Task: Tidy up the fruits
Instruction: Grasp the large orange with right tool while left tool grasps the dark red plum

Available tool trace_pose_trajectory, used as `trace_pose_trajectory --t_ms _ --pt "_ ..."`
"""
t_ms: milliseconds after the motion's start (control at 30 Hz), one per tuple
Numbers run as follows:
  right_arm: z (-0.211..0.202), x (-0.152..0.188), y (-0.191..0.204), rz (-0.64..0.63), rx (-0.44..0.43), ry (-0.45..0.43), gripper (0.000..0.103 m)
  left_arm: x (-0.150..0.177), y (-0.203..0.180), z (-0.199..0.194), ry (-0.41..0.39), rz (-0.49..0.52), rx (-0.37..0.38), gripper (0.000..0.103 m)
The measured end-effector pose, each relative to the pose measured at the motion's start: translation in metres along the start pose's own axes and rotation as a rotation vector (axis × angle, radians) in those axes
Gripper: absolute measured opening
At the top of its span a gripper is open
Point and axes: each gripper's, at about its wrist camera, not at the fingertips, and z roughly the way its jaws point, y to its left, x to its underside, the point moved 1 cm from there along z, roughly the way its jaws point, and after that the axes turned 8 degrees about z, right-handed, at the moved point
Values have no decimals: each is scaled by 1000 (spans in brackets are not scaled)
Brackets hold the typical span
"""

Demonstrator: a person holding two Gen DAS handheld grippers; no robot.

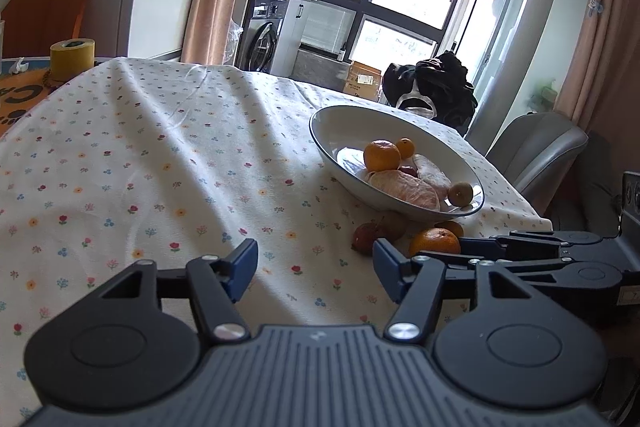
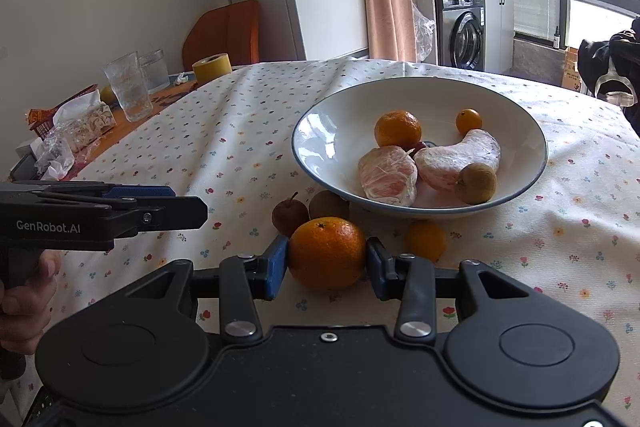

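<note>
A white bowl [image 2: 320,163] on the flowered tablecloth [image 1: 160,167] holds an orange [image 2: 397,129], a small kumquat [image 2: 468,121], two peeled citrus segments [image 2: 387,175] and a brownish round fruit [image 2: 476,183]. In front of the bowl, my right gripper [image 2: 327,267] is shut on a large orange [image 2: 326,253], its blue pads [image 2: 276,267] pressed against both sides. Beside this orange lie a small red fruit [image 2: 289,217], a brown fruit [image 2: 328,205] and a small orange fruit [image 2: 426,239]. My left gripper [image 1: 316,269] is open over bare cloth, left of the fruits, with nothing between its fingers.
A yellow tape roll [image 2: 212,67], two glasses [image 2: 128,91] and a tissue pack [image 2: 84,119] stand at the table's far left. A grey chair [image 1: 536,151] and dark clothing [image 1: 436,91] sit beyond the right edge. A hand [image 2: 24,299] holds the left gripper.
</note>
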Motion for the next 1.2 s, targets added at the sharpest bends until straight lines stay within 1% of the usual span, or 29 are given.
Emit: trace_pose_trajectory --t_ms 367,600,900,1000,1067,1133,1200 --pt "-19 -3 -12 20 0 -37 40 -7 -17 16 9 32 45 55" --pt "-25 -4 -17 12 2 -61 40 -12 -25 31 22 44 64 54" --pt "-30 -2 -26 27 39 -73 40 -14 -34 51 54 54 89 47" --pt "-31 -1 -29 32 48 -76 40 -14 -35 56 70 52 86 39" --pt "-33 1 -30 32 43 -86 40 -13 -35 58 78 53 76 29" --pt "-37 3 -32 34 28 -98 40 -12 -34 59 86 51 70 23" --pt "-39 4 -34 31 13 -105 40 -12 -34 57 85 46 66 22"
